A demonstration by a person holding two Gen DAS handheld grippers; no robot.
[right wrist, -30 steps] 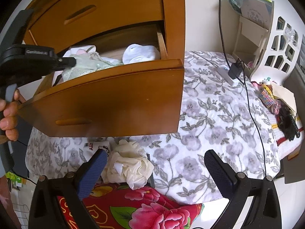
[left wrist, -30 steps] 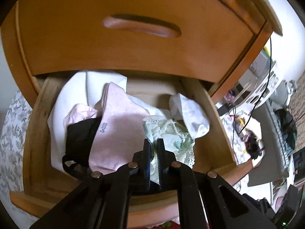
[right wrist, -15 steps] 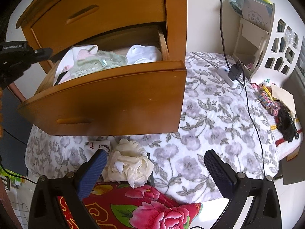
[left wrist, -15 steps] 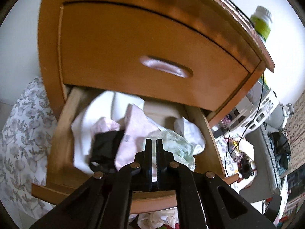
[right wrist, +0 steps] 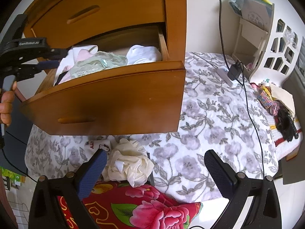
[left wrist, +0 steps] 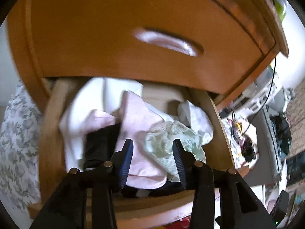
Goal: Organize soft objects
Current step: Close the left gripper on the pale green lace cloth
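The open lower wooden drawer (right wrist: 106, 97) of the orange-brown nightstand is the landmark here. Inside it, toward its front and right of centre, lies a pale green lace garment (left wrist: 171, 141), resting partly on a pale pink folded cloth (left wrist: 139, 126). To the left of those sits a black garment (left wrist: 101, 143), and a white bundle (right wrist: 143, 54) lies in the drawer's right rear corner.

The left gripper (left wrist: 152, 150) hovers over the drawer's front edge, its jaws opening, with nothing pinched between them; the green lace lies below and beyond the tips.

The right gripper (right wrist: 154, 166) hangs well in front of the drawer with its jaws spread wide and empty. Below the drawer front, on the grey floral bedspread (right wrist: 219, 124), sits a crumpled cream fabric bundle (right wrist: 129, 166), just above a red floral cloth (right wrist: 137, 208).
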